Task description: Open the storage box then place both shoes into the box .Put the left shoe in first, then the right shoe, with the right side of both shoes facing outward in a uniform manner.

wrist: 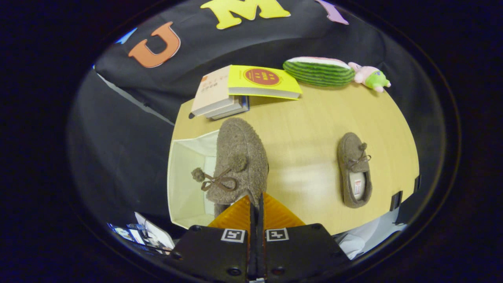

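Bench (306, 118) carries the open box (188, 188); claw (256, 204) closed, pinching one slipper (239, 157) above it; lower gently, right side outward.

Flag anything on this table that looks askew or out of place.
Nothing damaged or spilled. The yellow book lies crooked across its stack, overhanging it. The tool is shut on the held shoe's heel above the open storage box; the other shoe lies flat on the table.
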### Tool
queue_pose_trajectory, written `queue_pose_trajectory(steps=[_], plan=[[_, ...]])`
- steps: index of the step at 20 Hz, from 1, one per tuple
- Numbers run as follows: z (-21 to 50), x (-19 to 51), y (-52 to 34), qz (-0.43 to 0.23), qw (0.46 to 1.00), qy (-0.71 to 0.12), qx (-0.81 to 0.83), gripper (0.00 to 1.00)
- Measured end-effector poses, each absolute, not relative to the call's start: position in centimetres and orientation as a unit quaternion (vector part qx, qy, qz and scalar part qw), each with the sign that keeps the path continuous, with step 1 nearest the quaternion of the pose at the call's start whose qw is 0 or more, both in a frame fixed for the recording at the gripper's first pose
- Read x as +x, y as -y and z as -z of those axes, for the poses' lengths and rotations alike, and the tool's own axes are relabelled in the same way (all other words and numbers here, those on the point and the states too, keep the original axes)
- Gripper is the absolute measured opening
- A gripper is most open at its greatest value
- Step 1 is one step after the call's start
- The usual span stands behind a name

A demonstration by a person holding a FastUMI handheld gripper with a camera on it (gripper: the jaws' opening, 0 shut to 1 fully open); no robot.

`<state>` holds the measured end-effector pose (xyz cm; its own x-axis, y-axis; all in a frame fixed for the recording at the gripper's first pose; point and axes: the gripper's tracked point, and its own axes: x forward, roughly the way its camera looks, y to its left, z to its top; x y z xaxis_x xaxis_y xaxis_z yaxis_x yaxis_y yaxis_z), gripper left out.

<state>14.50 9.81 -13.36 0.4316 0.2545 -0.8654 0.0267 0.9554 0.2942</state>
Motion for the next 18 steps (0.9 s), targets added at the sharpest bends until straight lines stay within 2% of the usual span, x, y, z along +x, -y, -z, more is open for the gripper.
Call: queue_pose_trajectory(steps=[4,9,18], plan=[[11.9,14.6,-14.6,-0.088,0.842,-0.509,0.155,0.06],[13.8,14.9,-21.0,-0.099,0.828,-0.506,0.220,0.06],[18.9,16.0,-26.4,-0.067,0.852,-0.477,0.205,0.06]])
